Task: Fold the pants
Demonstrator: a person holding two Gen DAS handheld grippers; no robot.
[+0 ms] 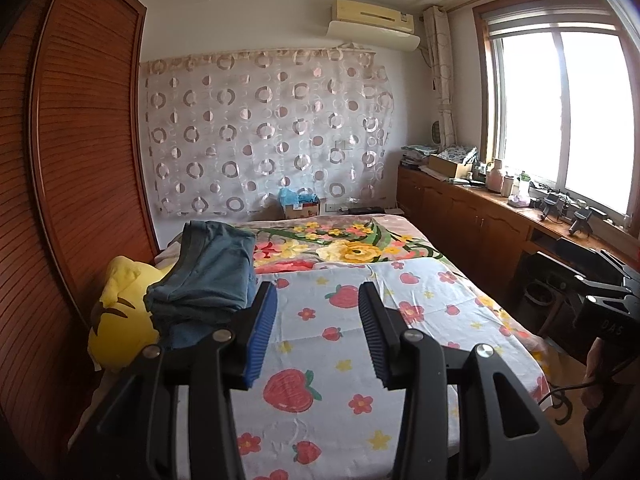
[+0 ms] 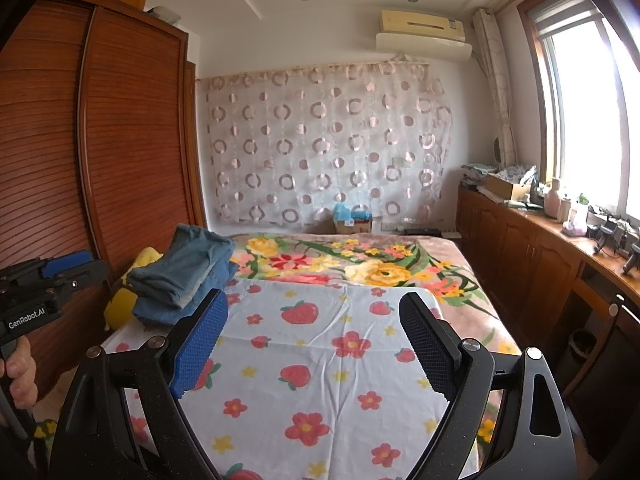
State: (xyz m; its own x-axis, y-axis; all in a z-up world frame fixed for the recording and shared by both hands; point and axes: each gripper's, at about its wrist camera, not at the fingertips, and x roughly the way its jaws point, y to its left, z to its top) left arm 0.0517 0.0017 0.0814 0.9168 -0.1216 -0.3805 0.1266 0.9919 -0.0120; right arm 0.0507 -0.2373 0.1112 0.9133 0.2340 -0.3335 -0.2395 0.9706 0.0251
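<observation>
Denim stack: pants (image 1: 208, 276) seen in left wrist view, piled at the bed's left edge, partly on a yellow plush pillow (image 1: 120, 320), beside the wardrobe (image 1: 80, 160).
Left gripper: left gripper (image 1: 318, 336) held above the strawberry sheet (image 1: 332, 360), jaws partly apart, nothing between them; blue pad (image 1: 264, 336) just right of the stack, contact not seen.
Right-hand tool: right gripper (image 1: 608, 300) glimpsed at frame edge, state unreadable in this view.
Risk, left view: stack is judged uneven and overhanging the pillow; a one-layer pinch could drag the whole pile off toward the wardrobe gap.
Right wrist view, pants: pants (image 2: 188, 276) seen as several folded layers, top piece tilted, well left of the tool axis.
Right gripper: right gripper (image 2: 314, 344) jaws spread wide, empty, over the sheet (image 2: 320, 380); no cloth touched.
Left gripper, side-on: left gripper (image 2: 52, 276) held by a hand (image 2: 18, 368), level with the pile; jaw gap not shown here.
Risk, right view: more than one garment could be grabbed together if layers are not separated; the loose sheet could be bunched by a low approach; sheet wrinkles would spoil a flat fold.
</observation>
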